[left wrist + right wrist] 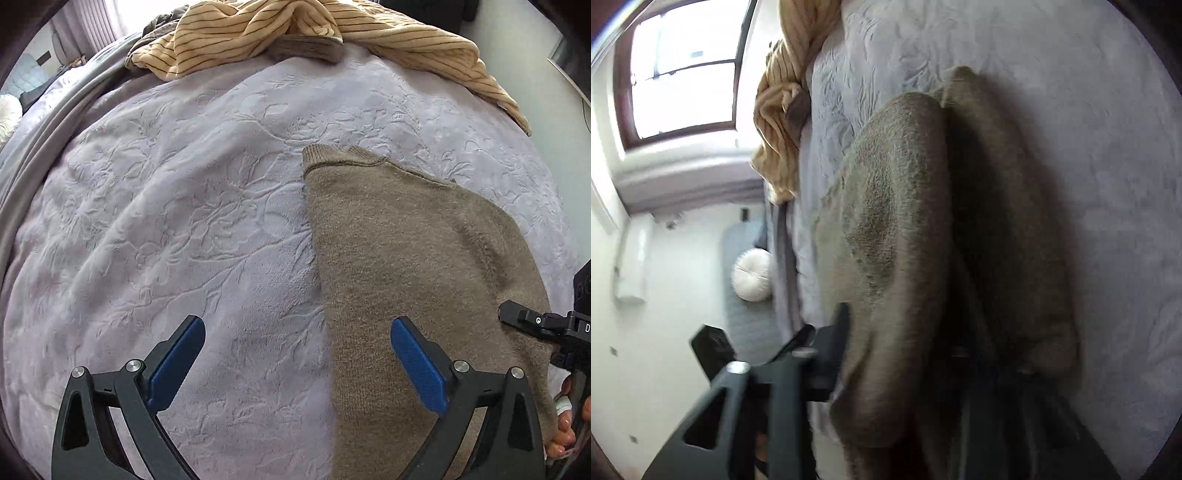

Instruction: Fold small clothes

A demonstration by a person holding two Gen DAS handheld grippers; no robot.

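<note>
My left gripper (297, 360) hangs wide and empty, one pad over the brown sweater (406, 251), which runs lengthwise away from it, mostly to its right. My right gripper (886, 350) pinches the sweater's near edge, so it is closer.

A home bedroom. Beneath the left gripper (297, 354) spreads a bed with a lavender embossed floral blanket (177, 229), and beyond it, at the far edge, lies a crumpled striped tan garment (236, 33). Left of the right gripper are a wood-framed window (679, 74) and a round white cushion (753, 275).
</note>
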